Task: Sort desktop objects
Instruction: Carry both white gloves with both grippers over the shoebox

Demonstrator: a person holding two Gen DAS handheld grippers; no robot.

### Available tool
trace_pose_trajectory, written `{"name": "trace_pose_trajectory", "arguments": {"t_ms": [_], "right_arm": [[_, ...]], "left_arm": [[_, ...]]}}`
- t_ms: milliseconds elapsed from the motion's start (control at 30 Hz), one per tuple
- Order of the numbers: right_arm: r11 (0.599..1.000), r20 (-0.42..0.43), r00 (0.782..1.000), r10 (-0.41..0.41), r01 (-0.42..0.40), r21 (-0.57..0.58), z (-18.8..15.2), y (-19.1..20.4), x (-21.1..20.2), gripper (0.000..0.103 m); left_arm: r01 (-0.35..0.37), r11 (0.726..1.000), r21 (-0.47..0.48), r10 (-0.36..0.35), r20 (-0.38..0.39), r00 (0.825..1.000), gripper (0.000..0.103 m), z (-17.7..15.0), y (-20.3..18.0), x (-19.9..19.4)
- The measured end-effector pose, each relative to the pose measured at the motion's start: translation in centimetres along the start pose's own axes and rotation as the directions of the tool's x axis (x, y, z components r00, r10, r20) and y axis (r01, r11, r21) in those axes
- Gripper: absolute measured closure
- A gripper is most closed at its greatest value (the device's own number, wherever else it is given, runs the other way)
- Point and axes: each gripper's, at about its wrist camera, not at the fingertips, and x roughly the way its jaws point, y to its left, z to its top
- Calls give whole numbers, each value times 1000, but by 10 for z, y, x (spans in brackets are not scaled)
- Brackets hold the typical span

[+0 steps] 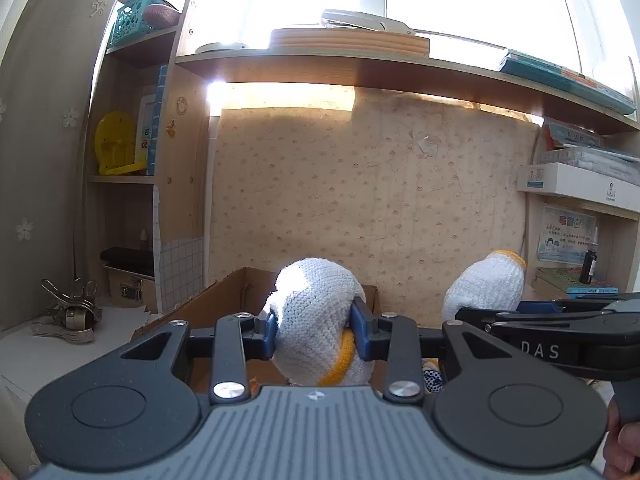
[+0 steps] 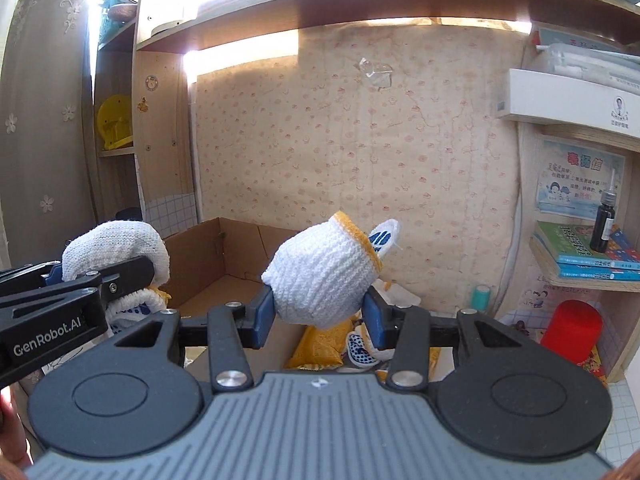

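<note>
The left gripper (image 1: pixel 316 330) pinches a white knit glove (image 1: pixel 316 312) with a yellow cuff, at the lower centre of the left view. The right gripper (image 2: pixel 318 318) pinches a second glove (image 2: pixel 324 276), at the centre of its view. Both gloves hang above an open cardboard box (image 2: pixel 240 252) against the papered wall (image 2: pixel 340 140).

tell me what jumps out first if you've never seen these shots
Two white knitted gloves with yellow cuffs, one clamped in the left gripper and one in the right gripper, both lifted side by side: the left glove and the right glove. Just behind and below them sits an open cardboard box against the patterned back wall. A red cylinder stands low on the right, under the bookshelf.
</note>
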Motion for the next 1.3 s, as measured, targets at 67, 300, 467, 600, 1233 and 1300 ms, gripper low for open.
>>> {"name": "trace_pose_trajectory", "arguments": {"t_ms": [67,300,467,600,1233,1300], "right_arm": [[1000,-1,1000,19,-19,-10,4,12,7,58],[997,-17,998,57,-58,-42,13,45,35,58],[996,-34,997,69,-71,-49,15,60,53,58],[995,-50,996,68,-72,-65,17,69,66,58],[994,-129,989,68,-79,-77,24,79,123,58],[994,-139,988,71,-82,-79,24,80,129,57]], "left_arm": [[-22,1000,1,22,-1,1000,65,1,12,4],[-60,998,-8,60,-32,998,65,1,46,18],[-68,997,-22,67,-41,997,65,-2,58,21],[-70,997,-35,68,-49,996,65,-3,63,23],[-67,995,-72,59,-115,992,65,-5,66,50],[-72,994,-76,62,-121,991,65,-6,67,52]]}}
